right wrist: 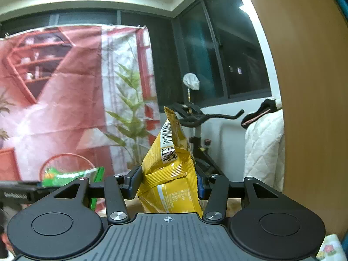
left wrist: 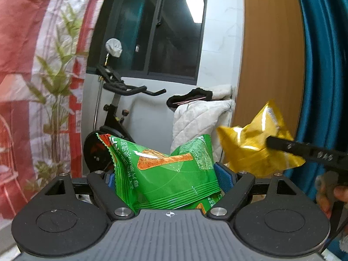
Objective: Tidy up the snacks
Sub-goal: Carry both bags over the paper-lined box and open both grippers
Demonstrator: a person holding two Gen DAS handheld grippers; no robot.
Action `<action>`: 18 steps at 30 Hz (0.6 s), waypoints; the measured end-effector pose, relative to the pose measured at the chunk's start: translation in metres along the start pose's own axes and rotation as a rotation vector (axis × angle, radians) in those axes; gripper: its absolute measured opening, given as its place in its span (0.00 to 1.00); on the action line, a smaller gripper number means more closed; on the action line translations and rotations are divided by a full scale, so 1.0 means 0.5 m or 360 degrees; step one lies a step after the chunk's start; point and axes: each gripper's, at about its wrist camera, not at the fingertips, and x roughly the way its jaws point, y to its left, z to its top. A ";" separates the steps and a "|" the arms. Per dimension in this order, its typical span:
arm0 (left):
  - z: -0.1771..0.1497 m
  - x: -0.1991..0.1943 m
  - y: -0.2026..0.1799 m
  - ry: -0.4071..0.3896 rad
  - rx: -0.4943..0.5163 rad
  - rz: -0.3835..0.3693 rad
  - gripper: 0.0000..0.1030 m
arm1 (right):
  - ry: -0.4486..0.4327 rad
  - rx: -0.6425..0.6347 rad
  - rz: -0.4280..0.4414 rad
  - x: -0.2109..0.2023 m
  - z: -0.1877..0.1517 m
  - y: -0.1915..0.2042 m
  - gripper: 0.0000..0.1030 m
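In the left wrist view, the left gripper (left wrist: 167,177) clamps a crinkled green foil snack packet (left wrist: 165,174) between its blue pads, its jaws standing wide around the puffy bag. The packet hangs in the air in front of a black exercise bike (left wrist: 113,117) by the window. To the right of the bike, a shiny yellow foil snack packet (left wrist: 254,150) is pinched by the black finger of the right gripper (left wrist: 280,144), blurred as if in motion.

In the right wrist view, the right gripper (right wrist: 168,184) holds the yellow packet (right wrist: 171,174) upright, its jaws closed to a middling width on the bag's lower half, barcode facing the lens; the exercise bike (right wrist: 195,130) stands just behind it. Left of the bike, low in the frame, the green packet (right wrist: 71,175) shows beside the other tool.

Both snacks are lifted and carried. No bin, tray or table is in view, so sorting looks barely begun: placing both packets remains.
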 end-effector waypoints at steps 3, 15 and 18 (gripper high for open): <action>0.015 0.048 -0.014 0.0023 0.0072 0.0012 0.83 | 0.0038 0.0008 -0.0038 0.052 -0.009 -0.018 0.44; 0.001 0.209 -0.032 0.0206 0.0177 0.0117 0.87 | 0.0330 0.0086 -0.0191 0.163 -0.115 -0.083 0.46; -0.008 0.216 -0.023 0.0252 0.0167 0.0103 0.87 | 0.0377 0.0100 -0.0240 0.162 -0.135 -0.089 0.49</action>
